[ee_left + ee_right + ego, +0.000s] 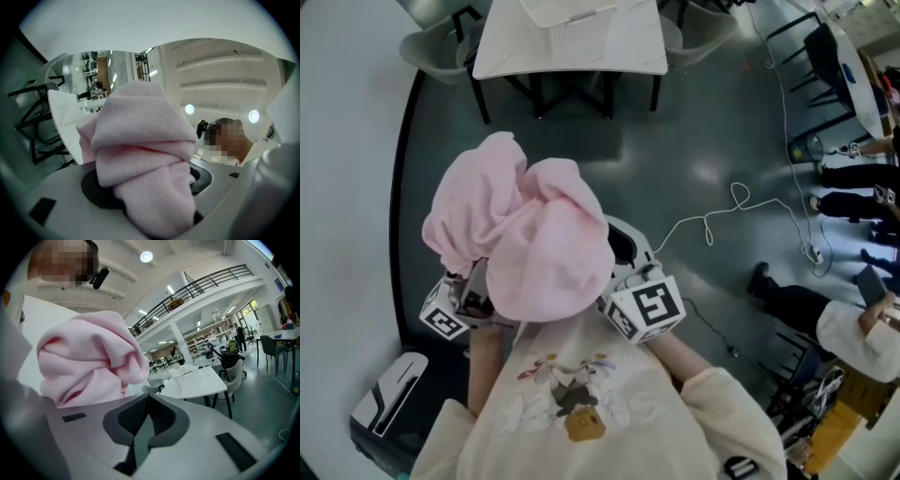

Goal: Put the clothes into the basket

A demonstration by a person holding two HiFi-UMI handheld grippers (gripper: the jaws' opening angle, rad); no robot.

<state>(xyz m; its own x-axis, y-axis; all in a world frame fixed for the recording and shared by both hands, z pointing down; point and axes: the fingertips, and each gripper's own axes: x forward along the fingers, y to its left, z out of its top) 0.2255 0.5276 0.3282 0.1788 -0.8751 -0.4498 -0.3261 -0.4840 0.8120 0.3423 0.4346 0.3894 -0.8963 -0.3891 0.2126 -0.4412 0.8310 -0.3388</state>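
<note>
a: left gripper [150,186]?
b: clamped on the pink garment [525,234] — bunched, held up in front of the person's chest, above the dark floor [694,141].
a: right gripper [149,401]?
b: jaws pressed together, nothing in them — garment just beside it.

Pale pink garment [530,234], white table [572,42]

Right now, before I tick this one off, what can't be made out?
- Left fingers: the cloth bunched between them covers most of both in the left gripper view, and the head view hides them under it too.
- Basket: cut off by the head view's top edge, tiny in the right gripper view.
- Cloth's type: balled up in every view.
- Right gripper: shut and empty, but the cloth hides its fingers in the head view.
</note>
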